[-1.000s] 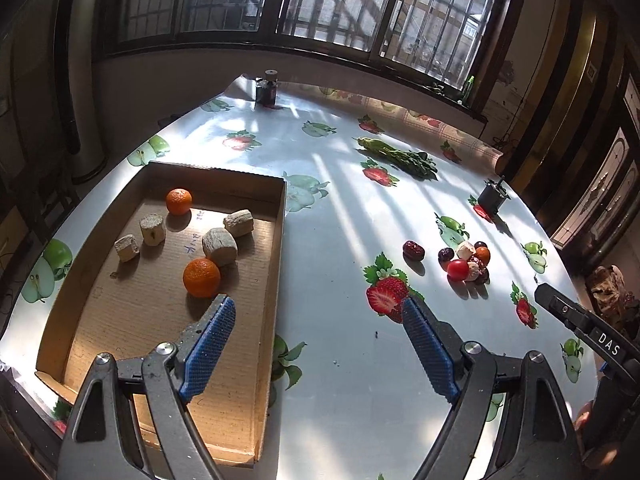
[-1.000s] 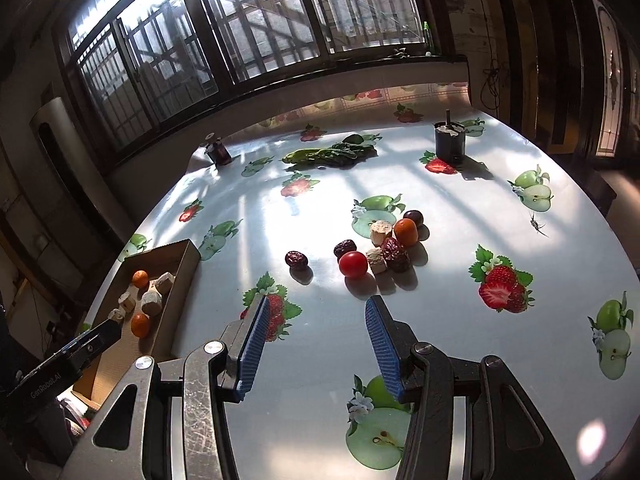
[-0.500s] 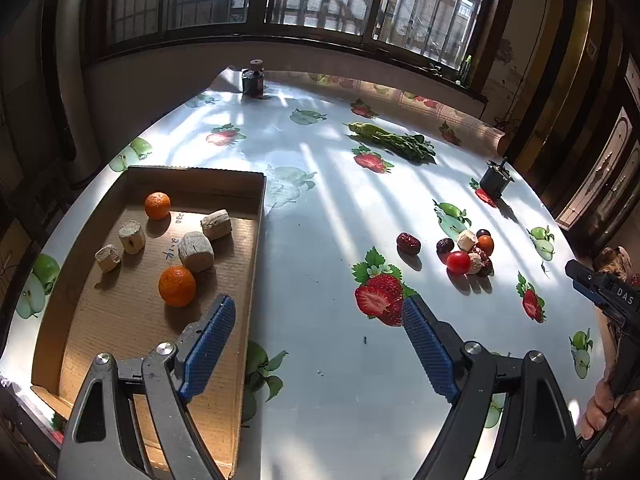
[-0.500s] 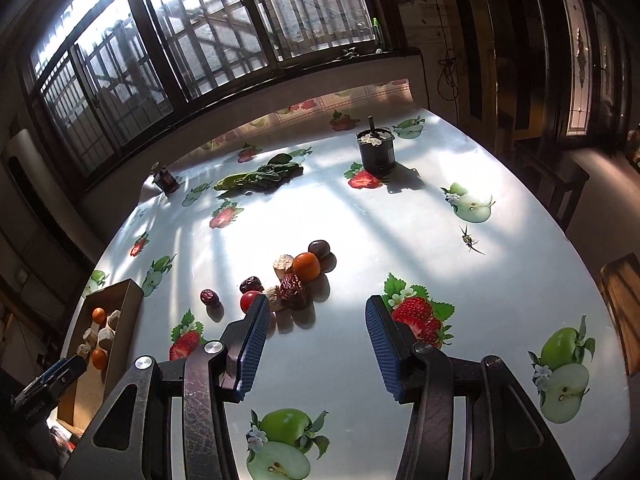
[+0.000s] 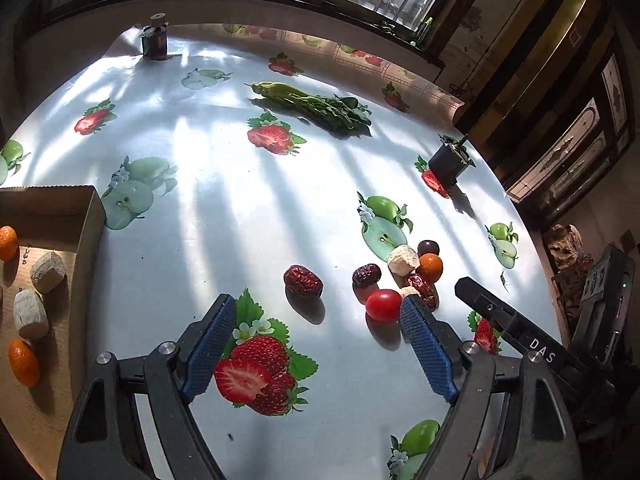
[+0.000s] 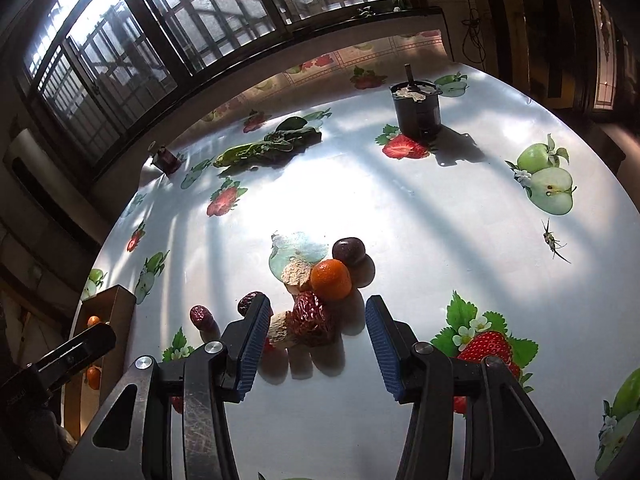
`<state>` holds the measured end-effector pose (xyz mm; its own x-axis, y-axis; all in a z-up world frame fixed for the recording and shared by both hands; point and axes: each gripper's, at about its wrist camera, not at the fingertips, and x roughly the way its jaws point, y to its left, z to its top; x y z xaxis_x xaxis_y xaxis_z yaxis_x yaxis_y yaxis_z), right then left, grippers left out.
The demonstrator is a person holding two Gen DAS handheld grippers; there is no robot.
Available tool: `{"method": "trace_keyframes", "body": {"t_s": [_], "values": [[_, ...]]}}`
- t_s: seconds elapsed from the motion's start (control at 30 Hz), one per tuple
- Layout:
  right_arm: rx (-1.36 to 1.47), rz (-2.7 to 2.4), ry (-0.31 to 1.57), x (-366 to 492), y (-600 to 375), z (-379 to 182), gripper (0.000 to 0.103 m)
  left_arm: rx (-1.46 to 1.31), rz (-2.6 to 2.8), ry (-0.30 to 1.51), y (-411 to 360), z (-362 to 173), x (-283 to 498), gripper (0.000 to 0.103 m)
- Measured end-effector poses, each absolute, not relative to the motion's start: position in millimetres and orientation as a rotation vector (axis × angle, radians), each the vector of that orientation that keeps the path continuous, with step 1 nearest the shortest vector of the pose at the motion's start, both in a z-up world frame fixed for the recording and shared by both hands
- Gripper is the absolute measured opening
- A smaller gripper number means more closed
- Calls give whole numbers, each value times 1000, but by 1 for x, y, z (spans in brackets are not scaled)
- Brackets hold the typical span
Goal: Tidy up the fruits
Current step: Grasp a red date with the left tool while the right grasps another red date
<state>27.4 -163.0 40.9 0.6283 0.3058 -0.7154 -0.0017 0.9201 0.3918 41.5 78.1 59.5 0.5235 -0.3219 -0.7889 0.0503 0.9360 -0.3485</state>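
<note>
Both tongs (image 6: pixel 314 334) spread, wrinkled date (image 6: pixel 312 318) between, orange (image 6: pixel 331 279) beyond

I see a fruit-print tablecloth (image 5: pixel 240 220) with leafy greens (image 5: pixel 316 106) lying near barred windows (image 6: pixel 160 28). A dark cup (image 6: pixel 418 114) and small jar (image 5: pixel 155 42) stand well apart.

Sunlight through barred windows (image 6: pixel 160 32) stripes the fruit-print tablecloth (image 5: pixel 224 216).

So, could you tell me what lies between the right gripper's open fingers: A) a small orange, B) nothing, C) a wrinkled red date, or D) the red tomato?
C: in the right wrist view the wrinkled red date sits between the open right gripper fingers, untouched.
</note>
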Motion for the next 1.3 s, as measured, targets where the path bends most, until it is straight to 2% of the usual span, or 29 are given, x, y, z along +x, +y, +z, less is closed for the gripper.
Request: {"method": "trace_keyframes", "body": {"t_s": [0.03,0.17,0.37,0.47,0.5,0.8,1.03,1.07,1.2,1.3], "values": [[398,190,874,29,-166,37,53,-305,-218,1016,77,52,48,76],[429,220,853,34,-171,28,53,-341,-216,1053,77,27,71,72],[502,289,908,49,-170,10,53,-288,-239,1052,60,16,86,57],[510,283,918,51,-169,4,53,-180,-222,1058,45,15,82,26],[511,281,920,51,-169,3,53,-164,-234,1061,42,15,80,25],[429,288,920,50,-151,5,49,-110,-252,1088,41,17,48,25],[405,302,913,49,-144,6,49,-10,-235,1041,27,16,34,25],[417,306,913,49,-146,5,48,-15,-236,1036,28,17,32,25],[465,320,914,49,-155,6,25,-42,-230,1007,37,28,21,25],[475,324,902,46,-157,7,26,-66,-230,990,46,37,12,25]]}}
